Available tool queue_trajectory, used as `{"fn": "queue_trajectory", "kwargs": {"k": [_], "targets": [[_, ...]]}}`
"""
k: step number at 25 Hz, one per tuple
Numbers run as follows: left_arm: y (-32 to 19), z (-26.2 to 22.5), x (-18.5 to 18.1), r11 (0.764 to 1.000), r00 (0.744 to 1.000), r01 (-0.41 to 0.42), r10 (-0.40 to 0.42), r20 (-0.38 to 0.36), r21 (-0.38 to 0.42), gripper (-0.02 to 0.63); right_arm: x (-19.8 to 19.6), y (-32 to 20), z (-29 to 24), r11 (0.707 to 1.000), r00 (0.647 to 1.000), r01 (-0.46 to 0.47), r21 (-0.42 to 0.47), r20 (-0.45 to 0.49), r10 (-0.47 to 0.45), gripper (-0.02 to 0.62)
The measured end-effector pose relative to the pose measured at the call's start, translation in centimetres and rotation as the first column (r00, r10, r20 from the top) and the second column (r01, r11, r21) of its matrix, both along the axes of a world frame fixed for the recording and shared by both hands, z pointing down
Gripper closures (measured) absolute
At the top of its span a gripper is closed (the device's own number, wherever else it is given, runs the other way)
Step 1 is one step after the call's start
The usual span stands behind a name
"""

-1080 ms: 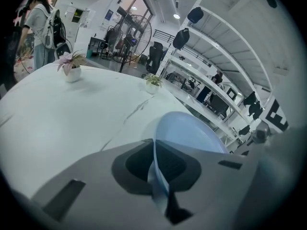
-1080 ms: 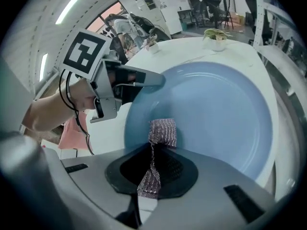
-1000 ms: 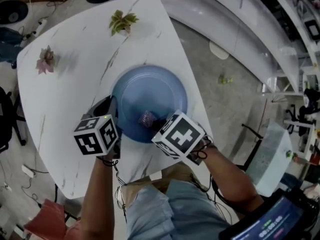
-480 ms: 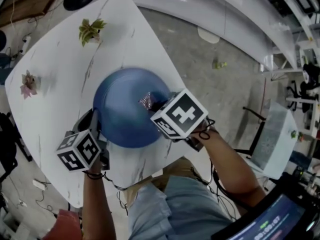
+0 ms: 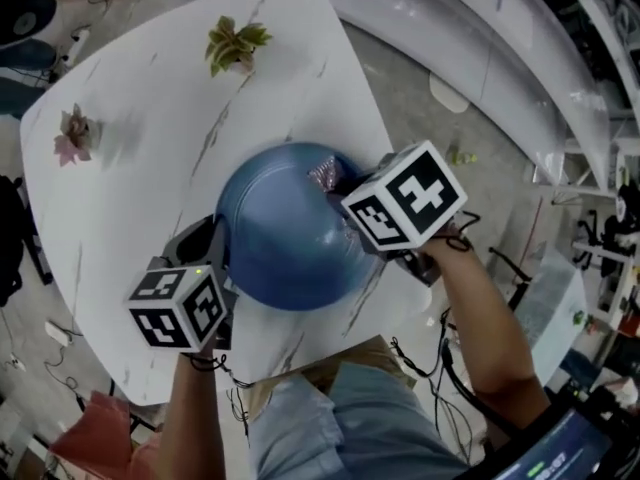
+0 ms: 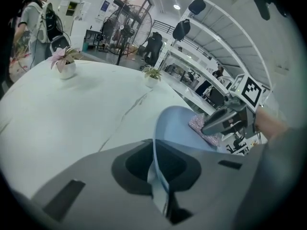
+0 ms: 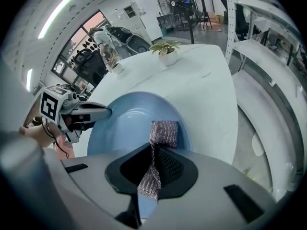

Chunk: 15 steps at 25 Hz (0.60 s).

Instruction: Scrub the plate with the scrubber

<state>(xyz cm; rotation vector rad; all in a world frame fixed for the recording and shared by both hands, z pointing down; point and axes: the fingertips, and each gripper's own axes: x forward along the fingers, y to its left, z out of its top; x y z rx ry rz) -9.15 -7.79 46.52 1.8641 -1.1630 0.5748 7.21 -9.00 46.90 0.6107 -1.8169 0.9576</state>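
i fear a hard stroke could pull the mesh scrubber (image 7: 163, 132) out of my right gripper (image 7: 149, 175), which pinches only its thin end. its long axis runs out along the jaws, free end flat on the blue plate (image 5: 270, 248), far-right side. my left gripper (image 6: 156, 177) is clenched on the plate's rim.

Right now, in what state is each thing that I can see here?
plate: face up on the table, rim clamped.
scrubber: gripped, free end lying on the plate.
left gripper: jaws shut on the plate's rim.
right gripper: jaws shut on the scrubber.
green plant: upright on the table.
pink plant: upright on the table.
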Motion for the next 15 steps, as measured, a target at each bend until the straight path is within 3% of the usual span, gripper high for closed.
{"fn": "queue_trajectory", "kwargs": {"k": [8,15], "targets": [[-0.1,0.1,0.2,1.0,1.0,0.007,-0.007,-0.007,-0.021,0.589,-5.0,-1.9,0.1,0.988,0.988,0.156,-0.01,0.013,-0.156,0.546],[-0.3,0.3,0.4,0.999,1.0,0.001,-0.002,-0.028,-0.041,0.589,-10.3,-0.1,0.0,0.962,0.961,0.273,-0.003,0.036,-0.273,0.546]]}}
